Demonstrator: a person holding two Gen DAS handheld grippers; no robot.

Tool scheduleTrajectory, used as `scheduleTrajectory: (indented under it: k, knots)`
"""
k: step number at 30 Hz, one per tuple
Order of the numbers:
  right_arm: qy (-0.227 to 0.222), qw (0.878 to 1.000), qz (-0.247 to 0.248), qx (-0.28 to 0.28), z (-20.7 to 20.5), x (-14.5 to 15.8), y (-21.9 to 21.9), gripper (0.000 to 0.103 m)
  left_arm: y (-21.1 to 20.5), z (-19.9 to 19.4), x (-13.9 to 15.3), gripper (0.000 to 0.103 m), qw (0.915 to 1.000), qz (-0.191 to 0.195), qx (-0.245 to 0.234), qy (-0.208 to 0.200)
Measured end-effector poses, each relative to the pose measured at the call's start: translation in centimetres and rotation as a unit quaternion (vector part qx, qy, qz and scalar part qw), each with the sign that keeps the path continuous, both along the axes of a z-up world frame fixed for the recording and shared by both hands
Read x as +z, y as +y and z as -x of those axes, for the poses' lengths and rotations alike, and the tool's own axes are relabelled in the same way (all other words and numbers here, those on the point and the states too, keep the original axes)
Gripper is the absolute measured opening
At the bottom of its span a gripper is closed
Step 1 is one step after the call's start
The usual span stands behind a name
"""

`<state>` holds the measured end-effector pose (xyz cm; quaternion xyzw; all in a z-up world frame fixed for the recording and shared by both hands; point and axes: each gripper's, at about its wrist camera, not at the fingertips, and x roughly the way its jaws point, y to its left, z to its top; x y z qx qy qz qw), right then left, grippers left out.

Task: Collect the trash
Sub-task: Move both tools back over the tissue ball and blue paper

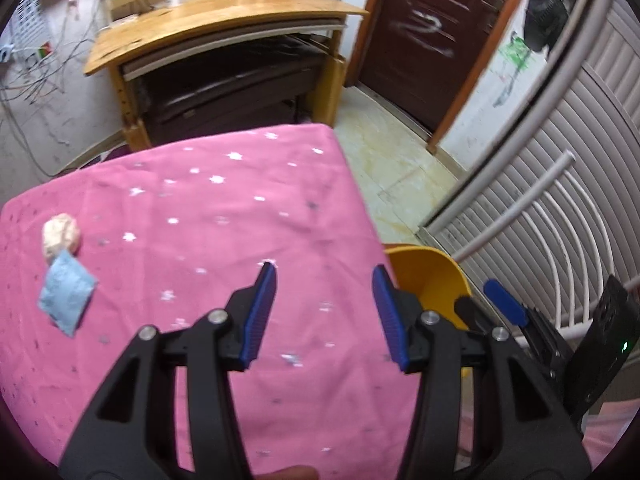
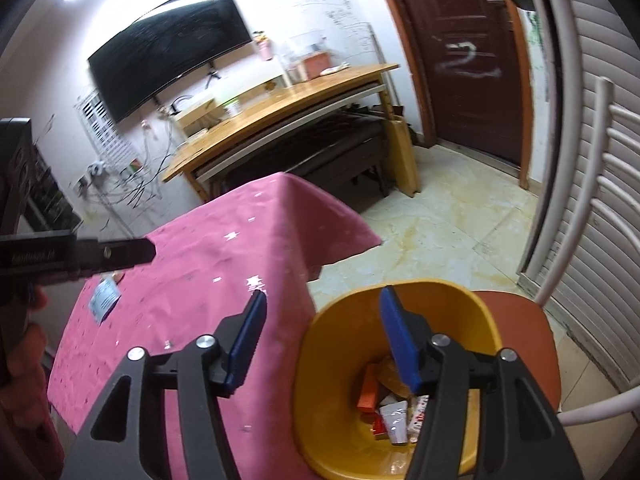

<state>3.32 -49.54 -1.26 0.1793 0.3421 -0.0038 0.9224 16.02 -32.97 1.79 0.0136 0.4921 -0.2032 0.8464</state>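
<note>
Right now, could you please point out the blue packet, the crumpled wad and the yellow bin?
blue packet (image 1: 67, 291): left wrist view, its middle.
crumpled wad (image 1: 61, 234): left wrist view, its middle.
yellow bin (image 2: 332, 364): right wrist view, inner left wall.

We see the desk (image 1: 224, 216) under a pink starred cloth; a crumpled wad (image 1: 61, 236) and a blue packet (image 1: 67, 297), touching, lie near its left edge.

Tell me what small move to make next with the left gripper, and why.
Probably swing the left gripper left toward the pale blue packet and the crumpled wad touching it. Its fingers are open and empty, these two pieces lie on the pink tablecloth, and the yellow bin already holds trash.
</note>
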Motion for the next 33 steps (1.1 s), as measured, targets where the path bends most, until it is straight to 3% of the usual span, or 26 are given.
scheduleTrajectory:
  k: [10, 17, 27, 33]
  knots:
    - [0.003, 0.999, 0.004, 0.034, -1.6, 0.3, 4.1, 0.062, 6.2, -1.8, 0.7, 0.054, 0.9984, 0.002, 0.056, -0.011]
    - [-0.006, 0.996, 0.016, 0.082, -3.9, 1.7, 8.7, 0.068, 11.4, -2.9, 0.9, 0.073, 0.9953, -0.002, 0.094, -0.022]
    - [0.0, 0.985, 0.038, 0.166, -7.1, 2.6, 17.2, 0.076, 19.5, -5.1, 0.4, 0.075, 0.9873, -0.009, 0.158, -0.02]
    - [0.006, 0.978, 0.049, 0.202, -8.5, 2.7, 21.4, 0.078, 22.1, -6.3, -0.1, 0.075, 0.9839, -0.029, 0.174, -0.027]
